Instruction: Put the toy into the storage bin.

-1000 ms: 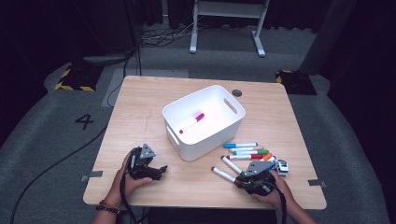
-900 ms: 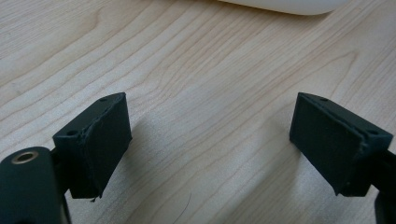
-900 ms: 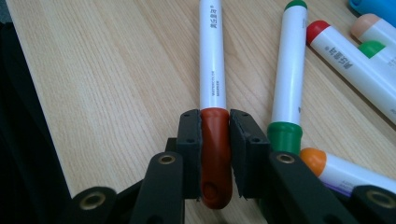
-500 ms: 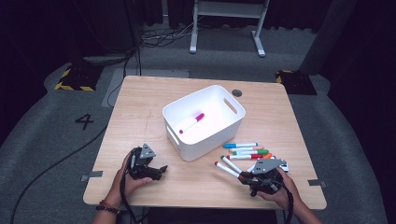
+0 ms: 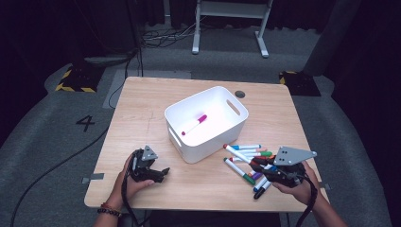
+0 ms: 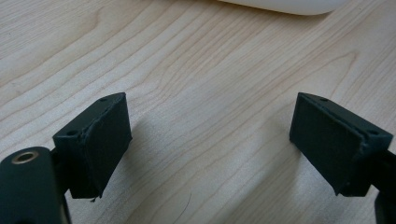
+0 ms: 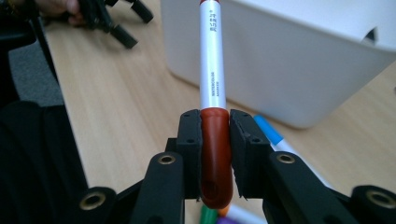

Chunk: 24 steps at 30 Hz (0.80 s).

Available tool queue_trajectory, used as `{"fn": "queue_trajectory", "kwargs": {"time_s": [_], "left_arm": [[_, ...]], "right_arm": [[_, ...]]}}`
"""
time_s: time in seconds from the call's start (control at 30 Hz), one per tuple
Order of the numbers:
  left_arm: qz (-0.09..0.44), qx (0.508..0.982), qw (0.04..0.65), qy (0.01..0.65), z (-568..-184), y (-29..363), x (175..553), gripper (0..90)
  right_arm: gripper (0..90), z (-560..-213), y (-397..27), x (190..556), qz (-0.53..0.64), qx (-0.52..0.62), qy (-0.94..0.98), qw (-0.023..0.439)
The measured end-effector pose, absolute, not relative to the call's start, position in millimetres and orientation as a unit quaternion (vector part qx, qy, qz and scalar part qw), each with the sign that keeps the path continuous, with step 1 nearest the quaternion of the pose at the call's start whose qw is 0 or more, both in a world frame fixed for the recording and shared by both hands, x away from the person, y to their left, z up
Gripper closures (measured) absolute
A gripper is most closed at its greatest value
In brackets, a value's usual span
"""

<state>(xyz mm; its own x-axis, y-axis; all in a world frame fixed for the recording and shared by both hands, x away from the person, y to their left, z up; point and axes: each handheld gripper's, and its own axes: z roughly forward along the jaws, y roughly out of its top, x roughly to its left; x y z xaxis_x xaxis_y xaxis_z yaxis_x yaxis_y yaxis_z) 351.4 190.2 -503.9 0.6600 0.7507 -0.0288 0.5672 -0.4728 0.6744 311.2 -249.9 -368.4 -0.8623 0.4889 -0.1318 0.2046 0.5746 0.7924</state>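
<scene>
Between right gripper (image 7: 215, 140) pads: red-capped marker (image 7: 211, 70), pinched at cap, barrel pointing toward white bin (image 5: 208, 124). Light, stiff, slick plastic; cap hold may pivot, so you grip firmly. Clear bin rim; open table at left. Left gripper (image 6: 210, 140) fingers spread, empty, resting.

Table (image 5: 142, 118): pale wood-grain top, matt, smooth, fine dark streaks in the grain. Bin (image 5: 189, 151): white plastic, smooth, soft sheen on the walls. Red-capped marker (image 7: 213, 70): glossy white plastic barrel with small printed text; cap (image 7: 215, 154) glossy red plastic. Right gripper (image 7: 215, 140): matt black pads, slightly rough at the edges, brass-coloured metal rivets on the arms. Left gripper (image 6: 210, 140): same matt black pads, rubbery look, frayed at one lower edge. Floor (image 5: 56, 156): grey, carpet-like, dull.
</scene>
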Motion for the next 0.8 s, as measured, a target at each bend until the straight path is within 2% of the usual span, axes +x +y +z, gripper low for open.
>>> {"fn": "queue_trajectory", "kwargs": {"time_s": [0.43, 0.8], "left_arm": [[0.139, 0.847, 0.335, 0.389, -504, 190, 352, 12.8], [0.14, 0.846, 0.336, 0.389, -504, 190, 352, 12.8]], "right_arm": [[75.2, -323, -213, 351, 0.436, 0.183, 0.859, 0.197], [75.2, -317, -159, 397, 0.414, 0.18, 0.874, 0.181]]}}
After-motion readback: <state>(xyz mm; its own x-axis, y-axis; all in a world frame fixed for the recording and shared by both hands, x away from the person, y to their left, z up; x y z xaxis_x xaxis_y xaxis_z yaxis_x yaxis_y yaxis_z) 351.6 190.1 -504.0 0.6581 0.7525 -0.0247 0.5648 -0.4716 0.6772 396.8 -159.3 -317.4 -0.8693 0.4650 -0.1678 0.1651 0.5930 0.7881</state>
